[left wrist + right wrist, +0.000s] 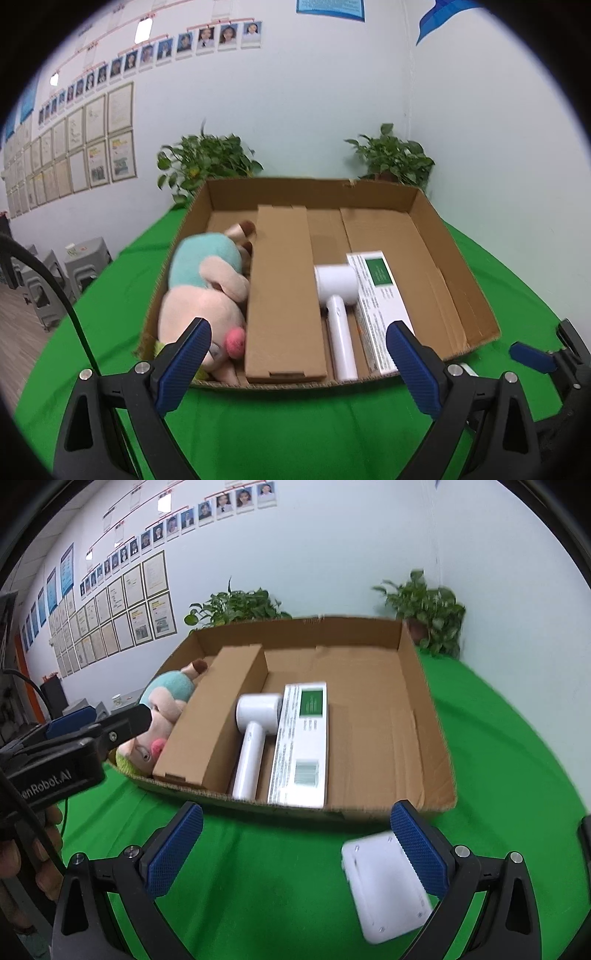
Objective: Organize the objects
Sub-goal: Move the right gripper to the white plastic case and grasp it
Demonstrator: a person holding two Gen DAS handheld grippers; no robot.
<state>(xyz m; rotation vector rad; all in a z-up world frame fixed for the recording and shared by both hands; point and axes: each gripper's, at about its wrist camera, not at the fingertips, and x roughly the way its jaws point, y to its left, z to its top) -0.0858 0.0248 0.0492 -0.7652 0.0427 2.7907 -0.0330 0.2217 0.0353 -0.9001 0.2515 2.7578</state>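
Cardboard tray (436,240) on green cloth (277,424) in the left wrist view, holding from left to right a plush toy (207,291), a long brown carton (284,295), a white hair dryer (338,306) and a white box with a green label (380,299), the dryer's head touching that box. Left gripper (299,362) spread wide, gripping nothing, poised at the tray's near edge. Right gripper (532,356) only partly seen at far right, opening impossible to judge there. From the right wrist view, same tray (424,709) and contents, plus a flat white device (384,882) on the cloth (258,867) outside the tray, just inside the right-hand pad (417,849). Right gripper (295,849) wide apart, clasping nothing.
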